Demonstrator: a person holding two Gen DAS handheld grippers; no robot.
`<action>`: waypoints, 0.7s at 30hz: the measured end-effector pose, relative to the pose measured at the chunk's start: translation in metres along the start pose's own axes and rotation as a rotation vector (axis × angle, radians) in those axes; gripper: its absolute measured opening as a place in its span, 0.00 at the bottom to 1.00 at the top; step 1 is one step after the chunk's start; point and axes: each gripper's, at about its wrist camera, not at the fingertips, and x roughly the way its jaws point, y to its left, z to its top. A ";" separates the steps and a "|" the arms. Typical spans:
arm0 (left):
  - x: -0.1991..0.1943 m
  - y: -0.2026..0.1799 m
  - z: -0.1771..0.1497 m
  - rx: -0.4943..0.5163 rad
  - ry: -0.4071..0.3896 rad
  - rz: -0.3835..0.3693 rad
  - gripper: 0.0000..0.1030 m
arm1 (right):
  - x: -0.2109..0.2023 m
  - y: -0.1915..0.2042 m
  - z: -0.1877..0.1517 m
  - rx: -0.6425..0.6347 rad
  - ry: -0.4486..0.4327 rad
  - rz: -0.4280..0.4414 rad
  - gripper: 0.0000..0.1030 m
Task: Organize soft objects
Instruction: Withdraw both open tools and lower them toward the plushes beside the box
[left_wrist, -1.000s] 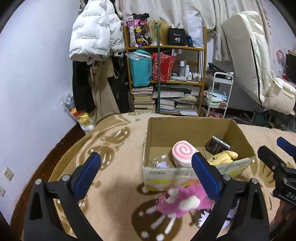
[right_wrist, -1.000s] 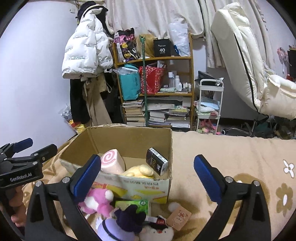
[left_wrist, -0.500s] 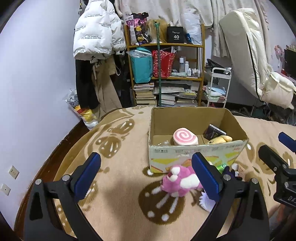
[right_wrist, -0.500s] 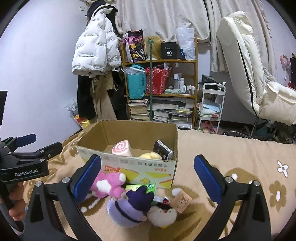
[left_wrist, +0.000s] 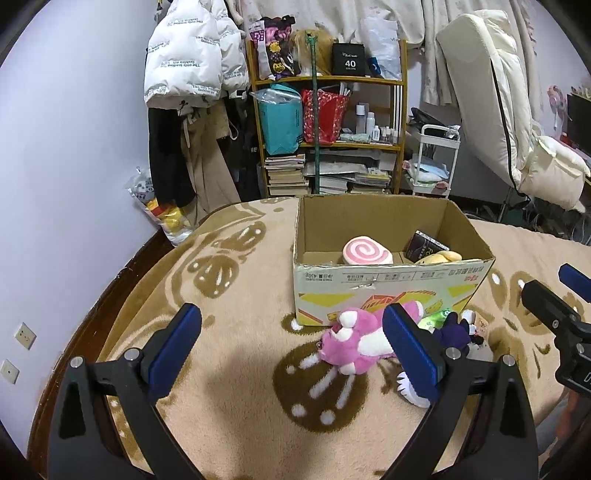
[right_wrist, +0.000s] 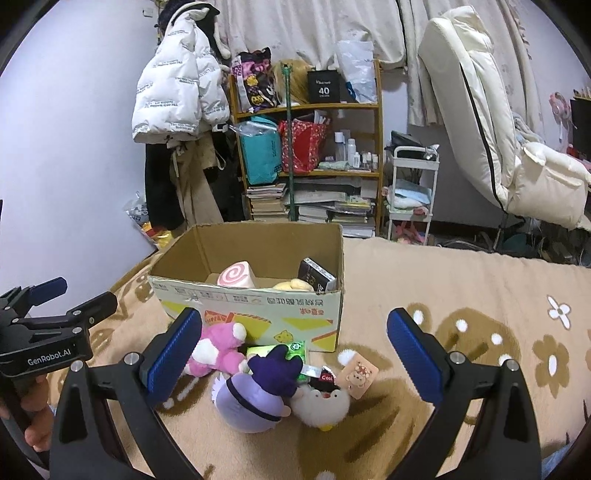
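beige blanket (right_wrist: 461, 295) with brown flower shapes covers the bed, and on it sits an open cardboard box (right_wrist: 258, 312) already holding a pink swirl cushion (right_wrist: 236, 275), a yellow plush (right_wrist: 291, 284) and a dark packet (right_wrist: 316, 273). just in front of the box lies the pile waiting to go in: a pink plush (left_wrist: 354, 341) touching the box's front wall, a purple plush (right_wrist: 258, 395) beside it, a grey bird plush (right_wrist: 321, 404) leaning on the purple one, a green wrapper (right_wrist: 291, 349) and a small bear card (right_wrist: 360, 371).

both claws are spread wide and pinching nothing. the left gripper (left_wrist: 291, 345) hangs over the blanket with the pink plush partly behind its right finger; the right gripper (right_wrist: 293, 350) hovers above the pile, the purple plush sitting between its fingers.

my guess is a pick comes next. the toys touch each other, so a closing pinch could drag a neighbour along or catch the wrapper with the fur. soft fur squashes, so a shallow bite may slip off mid-lift. the two tools are near each other and could knock together over the pile.

the box's near wall stands upright right behind the toys, so any lift must clear that rim. the blanket to the right of the box lies open, and so does the left side, towards the bed's curved wooden edge (left_wrist: 122, 273).
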 end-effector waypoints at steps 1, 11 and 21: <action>0.002 0.000 -0.001 0.000 0.004 -0.003 0.95 | 0.002 -0.001 -0.001 0.004 0.007 0.001 1.00; 0.024 -0.007 -0.001 0.021 0.050 -0.027 0.95 | 0.021 -0.012 -0.004 0.057 0.063 -0.014 1.00; 0.049 -0.017 -0.003 0.037 0.092 -0.034 0.95 | 0.041 -0.018 -0.008 0.078 0.118 -0.031 1.00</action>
